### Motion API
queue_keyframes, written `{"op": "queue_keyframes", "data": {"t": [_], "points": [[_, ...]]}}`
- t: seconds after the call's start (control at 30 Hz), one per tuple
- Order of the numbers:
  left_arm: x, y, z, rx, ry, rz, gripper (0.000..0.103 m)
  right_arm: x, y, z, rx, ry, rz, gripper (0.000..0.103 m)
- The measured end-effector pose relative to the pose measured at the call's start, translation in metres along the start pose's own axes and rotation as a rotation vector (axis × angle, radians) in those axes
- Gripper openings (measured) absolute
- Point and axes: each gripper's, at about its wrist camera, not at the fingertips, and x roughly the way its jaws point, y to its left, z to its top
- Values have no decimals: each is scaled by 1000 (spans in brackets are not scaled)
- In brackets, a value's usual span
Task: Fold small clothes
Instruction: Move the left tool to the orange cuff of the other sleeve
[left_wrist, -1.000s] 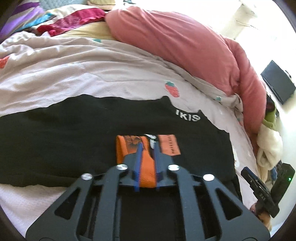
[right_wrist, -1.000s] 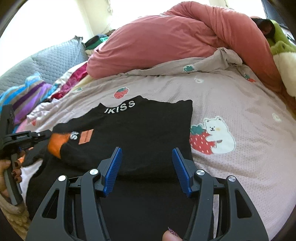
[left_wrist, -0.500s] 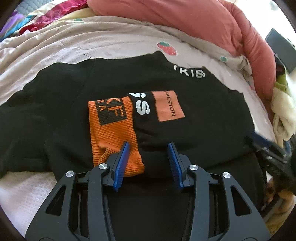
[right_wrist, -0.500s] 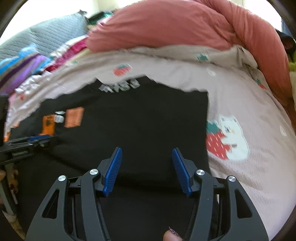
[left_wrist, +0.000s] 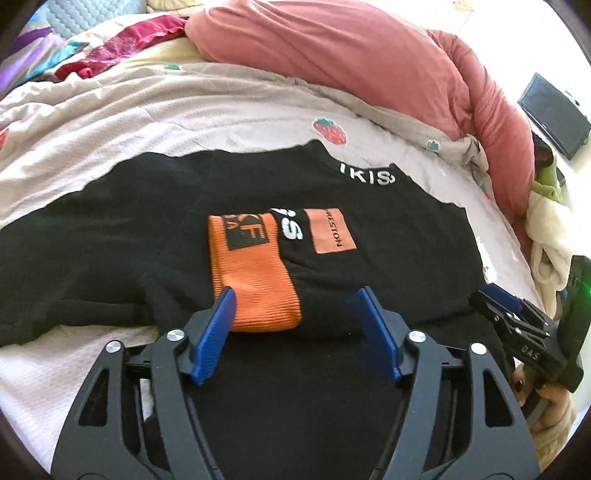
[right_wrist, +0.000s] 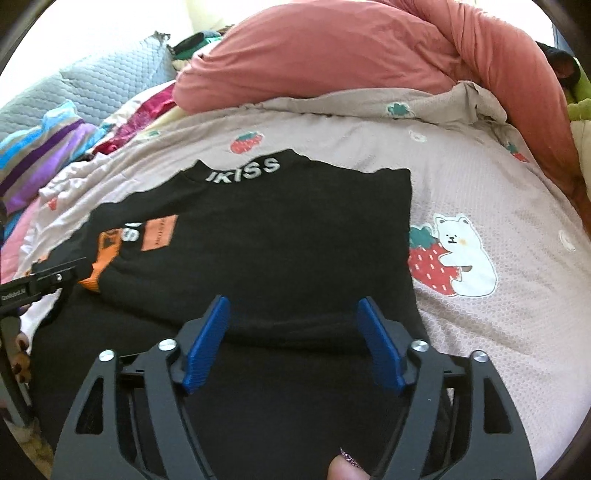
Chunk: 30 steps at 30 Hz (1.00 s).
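Observation:
A black sweater (left_wrist: 388, 266) with white collar lettering lies flat on the bed sheet (left_wrist: 147, 122). Its sleeve is folded across the chest, ending in an orange cuff (left_wrist: 255, 273). My left gripper (left_wrist: 295, 328) hovers at the cuff's near edge. Its jaws are opening, and the pads press on nothing. My right gripper (right_wrist: 291, 339) hangs over the sweater's (right_wrist: 277, 240) near right part. Its jaws are also opening, with only flat cloth beneath them. Each view catches the other tool at its edge: the right gripper (left_wrist: 517, 325) and the left gripper (right_wrist: 37, 284).
A bulky pink duvet (right_wrist: 332, 55) is heaped along the far side of the bed. Striped cloth (right_wrist: 44, 155) and a grey quilted pillow (right_wrist: 110, 81) lie far left. A bear-and-strawberry print (right_wrist: 454, 254) marks the sheet right of the sweater. A dark flat device (left_wrist: 554, 114) sits beyond the bed.
My left gripper let go of the orange cuff, spread its jaws and drew back. The sleeve now rests across the sweater. The right jaws widened too.

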Motion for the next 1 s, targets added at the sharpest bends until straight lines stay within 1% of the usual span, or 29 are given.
{"op": "queue_keyframes", "data": {"t": [0.07,0.1,0.13,0.17,0.3,0.43,0.67,1.0], "points": [[-5,3,1,-6,-12,2,70,-3,3,0,1,-7,5,83],[-8,4,1,-9,-19,2,72,-6,5,0,1,-12,12,83],[-12,6,1,-15,-30,2,78,-7,7,0,0,-15,15,85],[-14,8,2,-20,-36,7,84,-9,10,0,-4,-20,15,90],[-25,18,1,-42,-63,32,93,-17,20,2,-16,-47,31,95],[-37,32,-1,-80,-87,41,93,-21,31,5,-33,-61,46,97],[-55,52,-7,-117,-128,85,93,-26,52,11,-66,-85,69,97],[-71,75,-12,-140,-156,158,93,-23,96,18,-130,-96,131,98]]}}
